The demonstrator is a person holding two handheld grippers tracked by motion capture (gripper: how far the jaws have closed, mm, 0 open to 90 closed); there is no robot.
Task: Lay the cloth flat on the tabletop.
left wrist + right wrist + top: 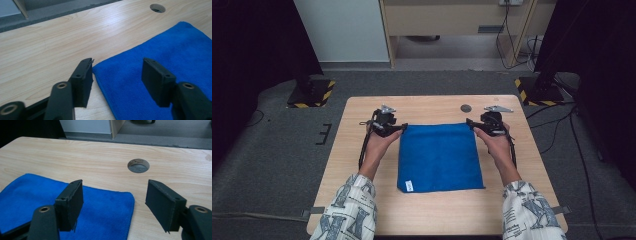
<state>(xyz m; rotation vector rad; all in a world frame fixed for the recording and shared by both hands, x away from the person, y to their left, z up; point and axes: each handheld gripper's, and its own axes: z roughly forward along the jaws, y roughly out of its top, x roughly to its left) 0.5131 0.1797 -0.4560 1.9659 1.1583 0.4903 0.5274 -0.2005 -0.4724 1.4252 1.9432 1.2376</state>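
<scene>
A blue cloth (pixel 439 157) lies flat and square on the wooden table (pixel 362 150), with a small white tag at its near left corner. My left gripper (pixel 403 127) stands open at the cloth's far left corner; in the left gripper view its jaws straddle that corner of the cloth (pixel 160 50) without pinching it. My right gripper (pixel 469 122) is open at the far right corner; in the right gripper view the cloth (pixel 100 207) corner lies between the two jaws.
A round cable hole (pixel 466 108) sits in the table just beyond the cloth, also seen as the hole (pixel 138 165) ahead of the right gripper. Bare wood surrounds the cloth. Stand bases with yellow-black tape (pixel 312 95) flank the table on the floor.
</scene>
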